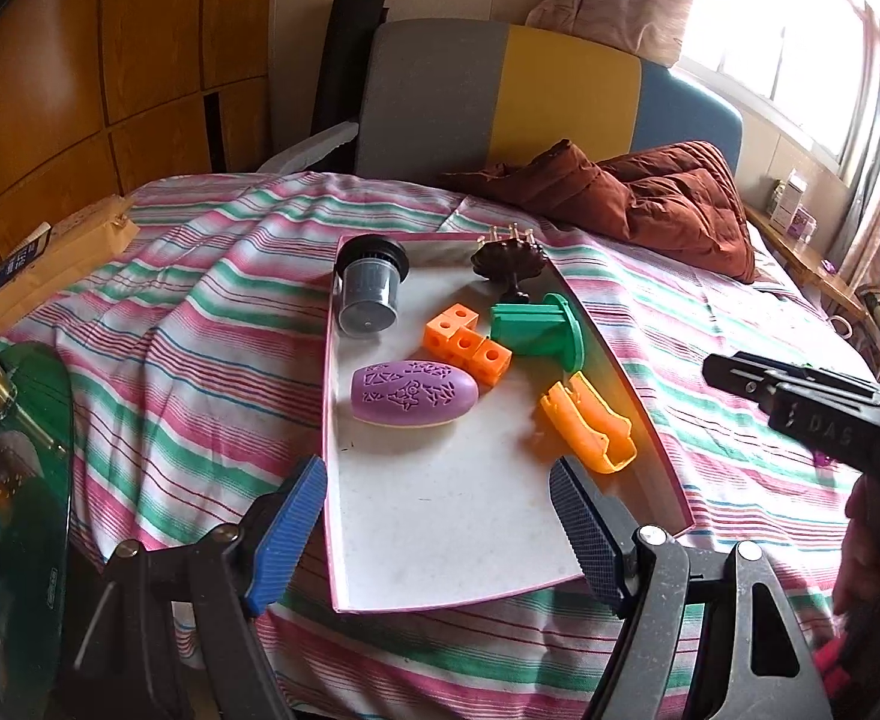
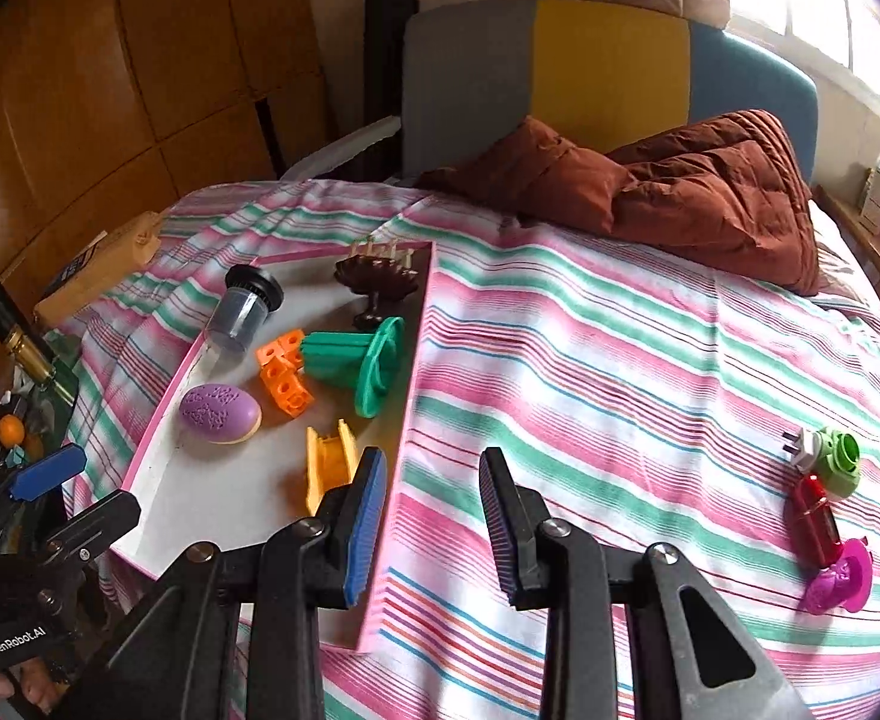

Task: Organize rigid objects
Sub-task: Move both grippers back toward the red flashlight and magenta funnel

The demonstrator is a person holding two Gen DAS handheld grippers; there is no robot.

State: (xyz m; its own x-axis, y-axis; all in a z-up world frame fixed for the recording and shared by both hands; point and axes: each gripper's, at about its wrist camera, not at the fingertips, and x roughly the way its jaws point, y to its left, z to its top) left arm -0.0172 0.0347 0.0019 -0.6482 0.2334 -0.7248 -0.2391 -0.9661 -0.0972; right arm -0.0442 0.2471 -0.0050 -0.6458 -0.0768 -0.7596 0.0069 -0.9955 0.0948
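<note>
Both grippers empty, left gripper [image 1: 440,516] spread wide, right gripper [image 2: 431,516] fingers apart; that red piece [image 2: 812,522] on the bed looks light, hard, slick, so pinch across its narrow middle.

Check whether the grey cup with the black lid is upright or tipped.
Tipped: the grey cup lies on its side in the tray, base toward the left-wrist camera.
</note>
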